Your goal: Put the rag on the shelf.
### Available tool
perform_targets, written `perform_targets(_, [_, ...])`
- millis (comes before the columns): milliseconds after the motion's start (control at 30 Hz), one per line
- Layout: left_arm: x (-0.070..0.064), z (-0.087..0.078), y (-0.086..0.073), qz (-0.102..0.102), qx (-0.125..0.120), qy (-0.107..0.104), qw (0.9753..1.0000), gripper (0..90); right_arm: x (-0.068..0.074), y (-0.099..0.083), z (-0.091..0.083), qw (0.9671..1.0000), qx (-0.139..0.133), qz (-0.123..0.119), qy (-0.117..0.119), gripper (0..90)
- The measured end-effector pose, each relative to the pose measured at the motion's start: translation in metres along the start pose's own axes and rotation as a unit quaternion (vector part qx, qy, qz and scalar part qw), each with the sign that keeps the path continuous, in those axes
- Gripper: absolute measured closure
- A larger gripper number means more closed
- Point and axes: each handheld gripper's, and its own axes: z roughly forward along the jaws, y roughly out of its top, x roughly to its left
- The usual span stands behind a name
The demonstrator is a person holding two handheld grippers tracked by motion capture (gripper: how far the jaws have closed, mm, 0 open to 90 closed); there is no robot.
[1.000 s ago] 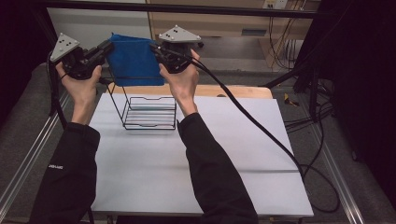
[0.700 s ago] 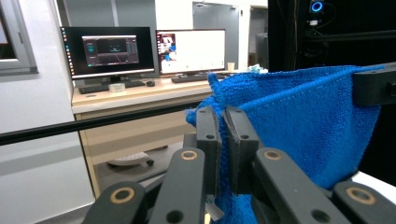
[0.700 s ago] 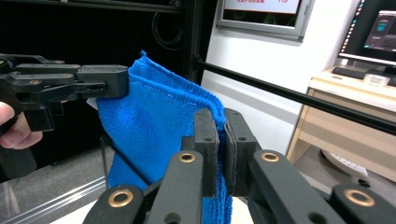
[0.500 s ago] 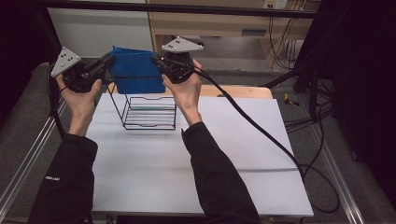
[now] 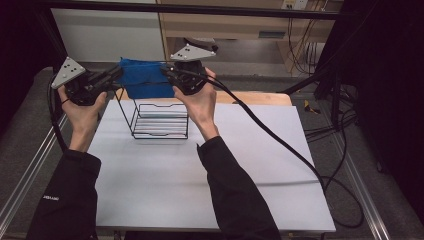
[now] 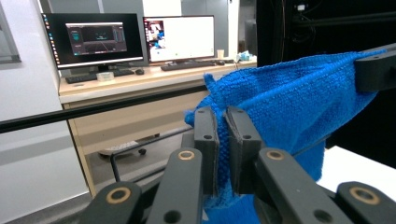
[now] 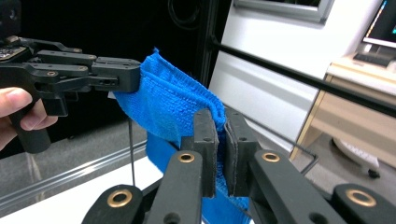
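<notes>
The left tongs [image 5: 114, 79] and right tongs [image 5: 167, 75] each pinch a top corner of the blue cloth [image 5: 142, 80], stretched above the wire rack [image 5: 159, 120] on the desk [image 5: 165, 170]. Lifting looks done; draping it over the rack remains.

A black wire rack [image 5: 160, 120] stands on the white table [image 5: 250, 165]; two monitors [image 6: 93, 39] sit behind.

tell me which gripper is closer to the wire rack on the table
Right, narrowly. The right gripper holds the blue cloth above the wire rack's right rear edge; the left gripper grips the other end, up and off its left side.
</notes>
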Motion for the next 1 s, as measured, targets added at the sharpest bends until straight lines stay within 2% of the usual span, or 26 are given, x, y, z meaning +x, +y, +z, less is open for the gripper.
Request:
perform_targets(133, [-0.003,-0.004,-0.003,0.006,0.009,-0.006,0.9999,82.5,0.0,-0.003,-0.002,0.9998,0.019,0.004,0.005,85.4])
perform_targets(300, [-0.005,-0.007,-0.006,0.003,0.021,-0.006,0.9998,80.7,0.001,-0.008,-0.003,0.9996,0.024,0.009,0.015,85.4])
perform_targets(567, [-0.005,-0.015,-0.007,-0.004,0.044,-0.008,0.999,76.7,0.006,-0.014,0.0,0.9988,0.042,0.001,0.025,85.3])
perform_targets(667, [-0.005,-0.02,-0.002,-0.005,0.046,-0.011,0.9989,72.3,0.007,-0.016,0.001,0.9985,0.047,-0.004,0.029,85.3])
perform_targets(800, [-0.003,-0.026,0.011,-0.021,0.04,-0.011,0.9989,62.5,0.008,-0.019,0.002,0.9981,0.051,-0.008,0.034,85.3])
perform_targets(867, [-0.003,-0.027,0.018,-0.027,0.035,-0.006,0.999,60.9,0.008,-0.021,0.003,0.9977,0.056,-0.013,0.035,85.3])
perform_targets(933, [-0.002,-0.027,0.023,-0.039,0.03,-0.013,0.9987,60.9,0.01,-0.022,0.003,0.9974,0.059,-0.017,0.036,85.2])
perform_targets(1000, [-0.003,-0.025,0.025,-0.048,0.04,-0.017,0.9979,64.3,0.01,-0.022,0.003,0.997,0.063,-0.02,0.039,85.0])
